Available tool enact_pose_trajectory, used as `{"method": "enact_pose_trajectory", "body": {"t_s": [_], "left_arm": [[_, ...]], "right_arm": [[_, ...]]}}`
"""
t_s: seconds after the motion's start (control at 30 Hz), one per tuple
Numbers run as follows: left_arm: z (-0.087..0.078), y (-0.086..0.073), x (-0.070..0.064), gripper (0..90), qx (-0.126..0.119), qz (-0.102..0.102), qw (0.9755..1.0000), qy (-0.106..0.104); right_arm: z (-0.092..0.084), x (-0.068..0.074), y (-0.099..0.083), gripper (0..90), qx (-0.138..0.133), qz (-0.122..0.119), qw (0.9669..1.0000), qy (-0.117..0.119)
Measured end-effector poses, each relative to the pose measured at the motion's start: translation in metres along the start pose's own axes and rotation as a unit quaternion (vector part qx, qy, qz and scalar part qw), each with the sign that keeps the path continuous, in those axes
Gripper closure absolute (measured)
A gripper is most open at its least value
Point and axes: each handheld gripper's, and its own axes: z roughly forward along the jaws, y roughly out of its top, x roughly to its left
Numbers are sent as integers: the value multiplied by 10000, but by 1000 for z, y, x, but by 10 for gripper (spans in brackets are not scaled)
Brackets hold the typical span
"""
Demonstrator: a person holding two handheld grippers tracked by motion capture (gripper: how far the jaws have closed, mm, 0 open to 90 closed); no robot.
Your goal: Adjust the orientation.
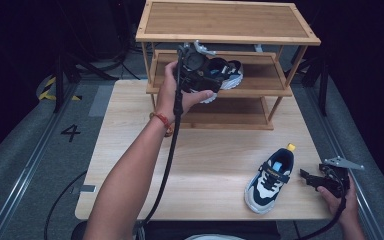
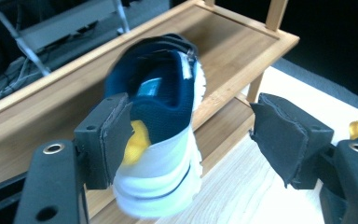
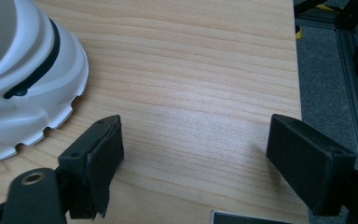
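Up at frame centre, the left gripper (image 1: 215,75) held open fingers around a sneaker (image 1: 225,75) on the rack (image 1: 260,80); the right gripper (image 1: 314,179) stood open.

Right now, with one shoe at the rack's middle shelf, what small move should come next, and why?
Probably draw the left claw straight back from the shoe. Its jaws stand apart, and the shoe appears to rest on the middle shelf. Once clear, the right claw, open beside the second shoe on the table, could take that one.
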Motion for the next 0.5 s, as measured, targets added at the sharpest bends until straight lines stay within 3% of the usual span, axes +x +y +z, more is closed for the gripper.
{"method": "enact_pose_trajectory", "body": {"t_s": [0.1, 0.13, 0.27, 0.37, 0.43, 0.5], "left_arm": [[-4, -5, 4, 283, -39, -68, 9999, -65], [-2, -9, 6, 283, 86, 7, 10000, -12], [14, -26, 13, 256, 346, -42, 9994, -65], [35, -42, 20, 264, 593, -228, 9979, -146], [40, -45, 20, 271, 614, -300, 9974, -211], [50, -49, 19, 282, 661, -308, 9973, 45]], "right_arm": [[0, 0, 0, 191, -12, -20, 10000, -21], [0, 1, 0, 191, -12, -50, 10000, -35], [0, 0, 0, 191, -7, -11, 10000, -10], [0, 0, 0, 191, -13, -28, 10000, -25], [0, 0, 0, 191, -13, -23, 10000, -21], [0, 1, 0, 193, -14, -51, 10000, -33]]}}
